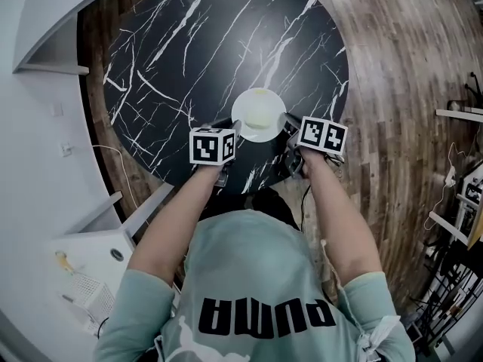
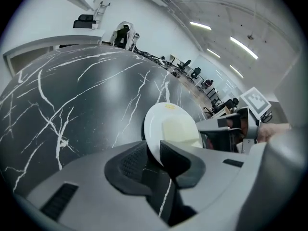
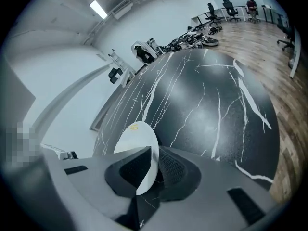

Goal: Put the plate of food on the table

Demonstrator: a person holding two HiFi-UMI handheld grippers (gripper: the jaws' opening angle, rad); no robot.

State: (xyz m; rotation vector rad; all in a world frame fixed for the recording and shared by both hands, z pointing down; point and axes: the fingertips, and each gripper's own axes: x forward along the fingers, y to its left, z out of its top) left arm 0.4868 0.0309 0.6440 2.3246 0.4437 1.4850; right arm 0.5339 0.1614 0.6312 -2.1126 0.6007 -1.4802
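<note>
From the head view, a white plate (image 1: 259, 115) sits low over the near edge of the round black desk (image 1: 189, 51). A pale yellow food block (image 1: 260, 114) lies on it. The left hand-held gripper (image 1: 231, 129) is at the plate's left side. The right hand-held gripper (image 1: 290, 124) is at its right side. So the plate is held from 2 sides.

In the left gripper view, the 2 jaws are pinching the near rim of the plate (image 2: 171, 124), one jaw above it and one below. The food block (image 2: 182, 131) is on top, just past the jaws. The dark desk (image 2: 72, 100) spreads out far behind.

In the right gripper view, the 2 jaws are pinching the other rim of the plate (image 3: 137, 138) in the same way. The desk (image 3: 216, 105) lies under and beyond it.

I think the job is nearly done. The plate has reached the desk, but both hand-held grippers hold it. I cannot tell if its bottom touches the top yet. What is left is to set it flat, open both sets of jaws and pull away.
</note>
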